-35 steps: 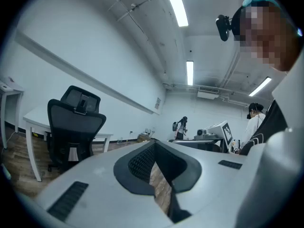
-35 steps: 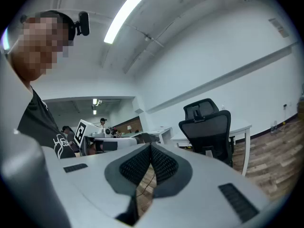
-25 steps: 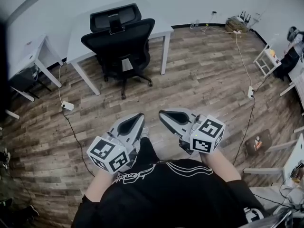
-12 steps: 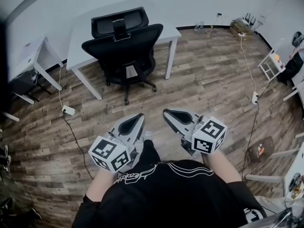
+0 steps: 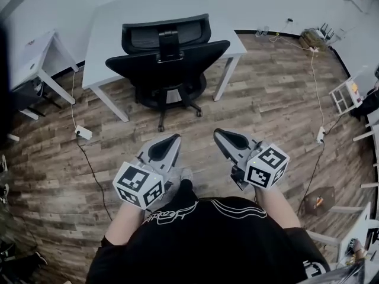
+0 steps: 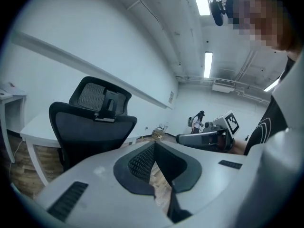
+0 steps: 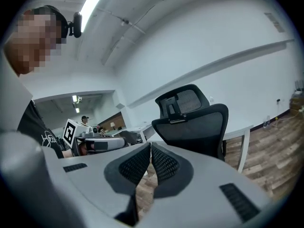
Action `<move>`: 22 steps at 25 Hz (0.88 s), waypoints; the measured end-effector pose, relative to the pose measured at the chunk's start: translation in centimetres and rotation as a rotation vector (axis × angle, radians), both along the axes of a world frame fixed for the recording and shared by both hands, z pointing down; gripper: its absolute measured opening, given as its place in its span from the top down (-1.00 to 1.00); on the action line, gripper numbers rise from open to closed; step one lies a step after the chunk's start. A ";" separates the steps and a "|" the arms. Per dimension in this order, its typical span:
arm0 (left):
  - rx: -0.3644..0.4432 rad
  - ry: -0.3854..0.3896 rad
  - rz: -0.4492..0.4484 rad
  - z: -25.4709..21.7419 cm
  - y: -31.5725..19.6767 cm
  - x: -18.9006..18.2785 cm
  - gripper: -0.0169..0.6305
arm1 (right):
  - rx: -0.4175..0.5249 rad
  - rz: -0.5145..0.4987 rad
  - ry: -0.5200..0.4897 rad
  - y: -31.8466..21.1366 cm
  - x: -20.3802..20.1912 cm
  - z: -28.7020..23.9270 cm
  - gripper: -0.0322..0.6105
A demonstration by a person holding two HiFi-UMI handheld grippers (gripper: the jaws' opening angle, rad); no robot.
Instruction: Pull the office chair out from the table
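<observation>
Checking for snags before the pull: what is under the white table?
The office chair stands pushed in between the legs of the white table; its backrest and wheeled base show. Tabletop and backrest cover the seat and anything deeper.

So the person walked up on the chair (image 5: 167, 64) over that second. In the head view it came out bigger and sat a bit further right than before, and the tabletop (image 5: 112, 28) behind it grew along with it. The stretch of floor (image 5: 266, 99) between the chair's wheels and the tools shrank to a thin strip. The left tool (image 5: 176, 137) and right tool (image 5: 218, 132) both got carried forward, and their tips ended up a touch further apart than they'd been. Over on the right, the brown bag (image 5: 312, 201) and the cable (image 5: 314, 81) slid down the frame as the person passed them.
</observation>
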State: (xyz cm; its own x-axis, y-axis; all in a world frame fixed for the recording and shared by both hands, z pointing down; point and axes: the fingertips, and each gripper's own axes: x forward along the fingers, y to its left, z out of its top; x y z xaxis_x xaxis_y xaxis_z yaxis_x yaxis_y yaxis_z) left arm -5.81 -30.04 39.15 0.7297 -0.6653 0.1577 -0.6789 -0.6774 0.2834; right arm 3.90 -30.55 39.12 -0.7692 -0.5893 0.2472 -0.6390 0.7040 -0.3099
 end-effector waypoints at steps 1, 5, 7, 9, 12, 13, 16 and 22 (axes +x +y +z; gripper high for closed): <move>0.005 -0.008 -0.014 -0.1 -1.4 -0.6 0.93 | 0.006 0.000 0.011 -1.4 -0.2 -0.2 0.79; 0.021 -0.005 -0.046 -0.8 -6.8 -2.4 0.93 | 0.032 -0.014 0.040 -6.5 -1.2 -1.1 0.78; 0.030 -0.012 -0.051 -1.0 -9.1 -3.2 0.93 | 0.046 -0.011 0.049 -8.9 -1.5 -1.6 0.78; 0.040 -0.030 -0.062 -1.2 -11.4 -4.1 0.93 | 0.054 -0.004 0.056 -11.0 -1.6 -1.8 0.78; 0.051 -0.045 -0.082 -1.6 -14.3 -5.1 0.92 | 0.060 0.004 0.067 -13.8 -1.2 -1.9 0.79; 0.055 -0.052 -0.086 -1.7 -15.2 -5.2 0.92 | 0.068 0.012 0.081 -14.8 -0.9 -2.0 0.78; 0.077 -0.107 -0.097 -1.8 -17.5 -5.8 0.92 | 0.107 0.058 0.132 -17.9 0.3 -2.2 0.78; 0.122 -0.241 -0.148 -1.0 -21.0 -8.9 0.92 | 0.206 0.096 0.223 -22.9 2.3 -2.9 0.78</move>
